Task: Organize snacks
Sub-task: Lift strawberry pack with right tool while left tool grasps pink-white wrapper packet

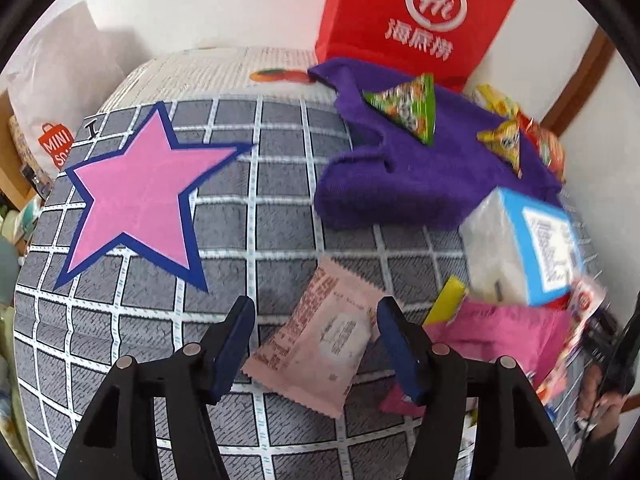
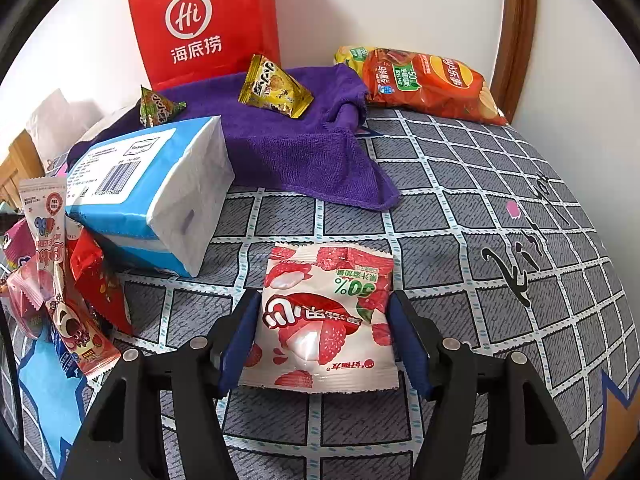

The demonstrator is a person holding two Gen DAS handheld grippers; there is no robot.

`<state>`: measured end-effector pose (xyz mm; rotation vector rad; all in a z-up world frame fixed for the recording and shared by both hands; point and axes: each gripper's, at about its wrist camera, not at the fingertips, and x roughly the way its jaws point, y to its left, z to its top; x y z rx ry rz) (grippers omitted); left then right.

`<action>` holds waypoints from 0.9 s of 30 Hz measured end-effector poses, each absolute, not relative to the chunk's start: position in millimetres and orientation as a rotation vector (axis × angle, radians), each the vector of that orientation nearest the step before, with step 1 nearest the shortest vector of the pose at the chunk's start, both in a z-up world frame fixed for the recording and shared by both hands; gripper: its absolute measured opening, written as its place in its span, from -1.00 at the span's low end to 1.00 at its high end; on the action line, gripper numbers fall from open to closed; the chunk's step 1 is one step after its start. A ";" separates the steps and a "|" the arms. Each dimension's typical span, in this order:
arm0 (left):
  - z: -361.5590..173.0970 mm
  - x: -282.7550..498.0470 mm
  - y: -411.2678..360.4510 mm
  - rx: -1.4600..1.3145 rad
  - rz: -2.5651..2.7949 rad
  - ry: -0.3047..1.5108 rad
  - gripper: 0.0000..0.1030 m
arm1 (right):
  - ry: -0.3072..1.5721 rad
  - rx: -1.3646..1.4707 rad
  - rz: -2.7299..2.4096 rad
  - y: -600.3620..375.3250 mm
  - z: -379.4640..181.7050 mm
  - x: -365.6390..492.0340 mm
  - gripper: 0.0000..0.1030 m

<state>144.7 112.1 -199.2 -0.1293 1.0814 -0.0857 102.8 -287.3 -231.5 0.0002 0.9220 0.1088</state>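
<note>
A: Where do things stand on sorting the snacks?

B: Mid-sort, I'd say. The right gripper has a white-and-red lychee candy packet between its jaws; both blue pads sit against the packet's sides, so I read it as grasped, over the grey checked bedcover. The left gripper is released: its jaws stand apart over a pale pink packet that lies flat on the cover; only the right pad is near the packet's edge.

A: So what comes next?

B: Probably carrying the lychee packet to a group. The loose pile of packets is at the left, by the blue-and-white tissue pack. Two triangular snacks, green and yellow, sit on the purple towel, and the orange crisp bag lies at the back by the wall. Which spot is meant, I can't tell.

A: Room to move?

B: Plenty of bare cover to the right and ahead of the right gripper. Leftward it's tight: the tissue pack leans over the pile and could be knocked. For the left gripper, the pink star marks open cover, while the magenta packet crowds its right finger. The red paper bag stands upright at the back, easy to tip
</note>
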 end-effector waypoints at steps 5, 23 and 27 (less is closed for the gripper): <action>-205.3 137.9 105.4 -0.078 -0.092 1.066 0.22 | 0.922 -0.001 0.108 -286.9 -231.8 102.5 0.26; -206.6 129.1 106.3 -0.051 -0.174 1.080 0.40 | 0.924 -0.001 0.106 -285.5 -232.8 102.4 0.30; -210.1 129.6 97.0 0.033 -0.151 1.068 0.32 | 0.924 -0.001 0.106 -285.4 -233.0 102.5 0.30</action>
